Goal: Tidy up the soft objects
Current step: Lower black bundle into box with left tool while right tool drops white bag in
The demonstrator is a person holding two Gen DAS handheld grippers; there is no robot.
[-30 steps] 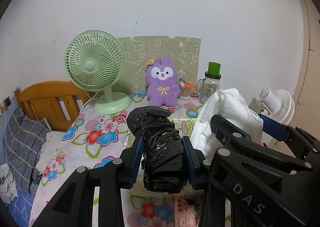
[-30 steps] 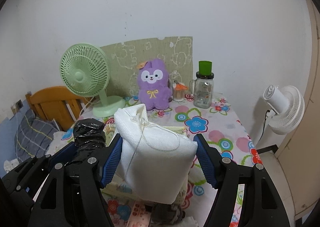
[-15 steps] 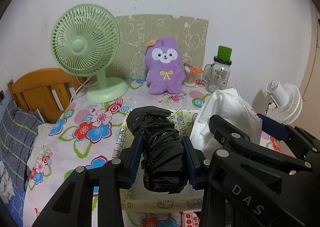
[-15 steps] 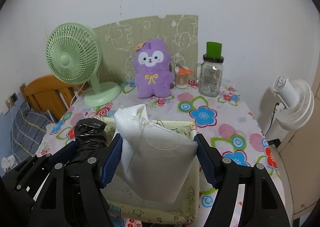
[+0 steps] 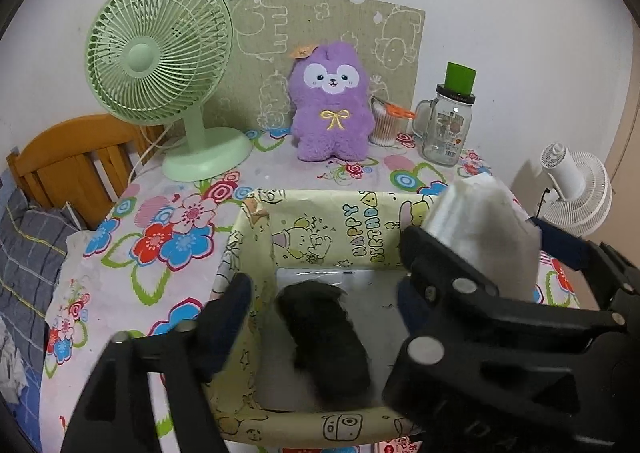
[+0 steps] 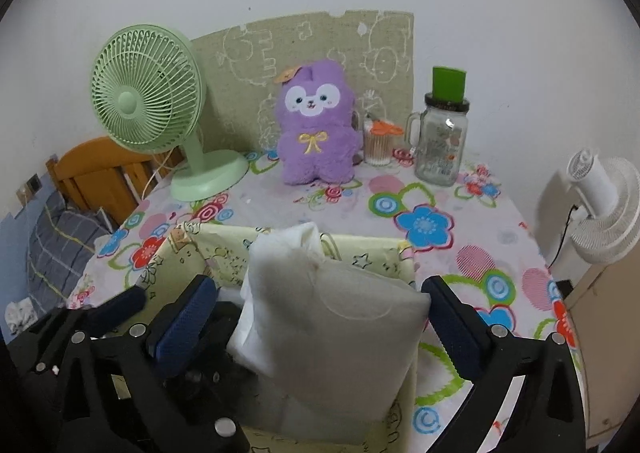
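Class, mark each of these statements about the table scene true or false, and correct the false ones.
1. The black bundle lies inside the yellow fabric basket. True.
2. The left claw is clamped on the black bundle. False: its jaws are opening and stand clear of it.
3. The purple plush toy stands between the green fan and the glass jar. True.
4. The white bundle lies on the floor. False: it sits between the right claw's opening jaws, over the basket.
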